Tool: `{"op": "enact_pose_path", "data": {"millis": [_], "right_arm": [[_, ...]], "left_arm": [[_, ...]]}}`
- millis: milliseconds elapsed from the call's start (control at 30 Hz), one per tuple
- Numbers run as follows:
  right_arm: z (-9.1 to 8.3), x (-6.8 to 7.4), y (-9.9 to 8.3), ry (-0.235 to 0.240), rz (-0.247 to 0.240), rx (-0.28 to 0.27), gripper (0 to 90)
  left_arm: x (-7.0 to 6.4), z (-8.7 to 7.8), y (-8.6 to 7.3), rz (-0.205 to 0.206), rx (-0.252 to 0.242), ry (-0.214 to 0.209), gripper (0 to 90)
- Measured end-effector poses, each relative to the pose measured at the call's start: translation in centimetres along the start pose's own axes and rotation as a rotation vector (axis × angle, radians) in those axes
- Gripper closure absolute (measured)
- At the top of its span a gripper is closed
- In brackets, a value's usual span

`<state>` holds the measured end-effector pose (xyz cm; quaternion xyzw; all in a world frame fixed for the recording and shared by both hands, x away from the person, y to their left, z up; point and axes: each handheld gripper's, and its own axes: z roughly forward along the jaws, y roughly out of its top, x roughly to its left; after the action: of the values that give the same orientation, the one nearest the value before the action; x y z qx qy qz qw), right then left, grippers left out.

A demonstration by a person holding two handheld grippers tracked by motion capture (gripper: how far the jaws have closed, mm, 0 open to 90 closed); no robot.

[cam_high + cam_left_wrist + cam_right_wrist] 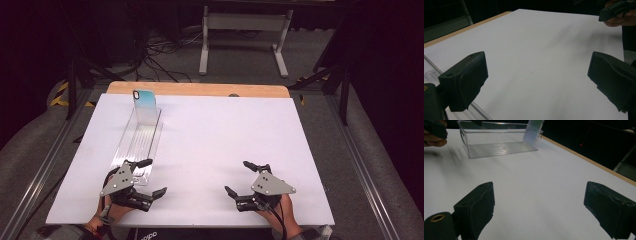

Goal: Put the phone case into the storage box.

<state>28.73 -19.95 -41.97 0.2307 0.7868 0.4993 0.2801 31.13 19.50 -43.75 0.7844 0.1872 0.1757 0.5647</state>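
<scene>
Left hand-held gripper [153,176]: I hold it low at the near left of the desk, jaws spread wide with nothing between them; in the left gripper view both black pads hang over bare white surface.
Clear tray: a long, clear ribbed plastic tray [137,142] lies lengthwise on the left half of the desk, running from just beside my left hand-held gripper toward the far edge; one jaw sits over or against its near end, and I cannot tell whether they touch.
Phone: a slim rectangular phone with a pale teal-to-white shiny back [145,106] stands tilted at the far end of the clear tray, leaning on its end wall; the right gripper view shows its lower part [533,132] inside the tray.
Desk: a white sheet [225,130] covers a wooden desk top, whose bare wood edge [200,89] shows along the far side.
Right hand-held gripper [245,177]: I hold it at the near right of the desk, jaws wide apart and empty, well apart from the tray and phone; its grey three-cornered plate faces up.
</scene>
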Motion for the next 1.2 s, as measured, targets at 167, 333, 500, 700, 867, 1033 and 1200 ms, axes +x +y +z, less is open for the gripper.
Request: {"op": "enact_pose_path", "data": {"millis": [167,333,500,700,867,1033,1200], "right_arm": [[0.06,-0.05,-0.06,-0.001,-0.001,-0.001,11.6],[-0.01,-0.13,-0.15,0.000,0.003,-0.001,12.0],[-0.11,-0.13,-0.11,-0.002,-0.003,-0.003,12.9],[0.00,-0.01,-0.18,0.003,-0.011,0.004,14.2],[-0.07,-0.10,-0.28,0.005,-0.004,0.006,15.7],[0.12,-0.18,-0.46,0.008,0.000,0.017,15.9],[0.12,-0.15,-0.42,-0.003,-0.001,0.014,16.2]], "left_arm": [[0.18,-0.07,0.02,-0.017,-0.008,-0.002,3.4],[0.28,-0.22,0.06,-0.014,-0.003,0.002,3.5],[0.20,-0.19,0.03,-0.010,-0.005,0.005,3.5],[0.23,-0.27,0.07,-0.013,-0.003,-0.002,3.5],[0.19,-0.17,0.07,-0.020,0.000,-0.005,3.6],[0.17,-0.02,-0.01,-0.018,0.010,-0.013,3.9],[0.20,-0.12,-0.04,-0.025,0.009,-0.015,4.0]]}}
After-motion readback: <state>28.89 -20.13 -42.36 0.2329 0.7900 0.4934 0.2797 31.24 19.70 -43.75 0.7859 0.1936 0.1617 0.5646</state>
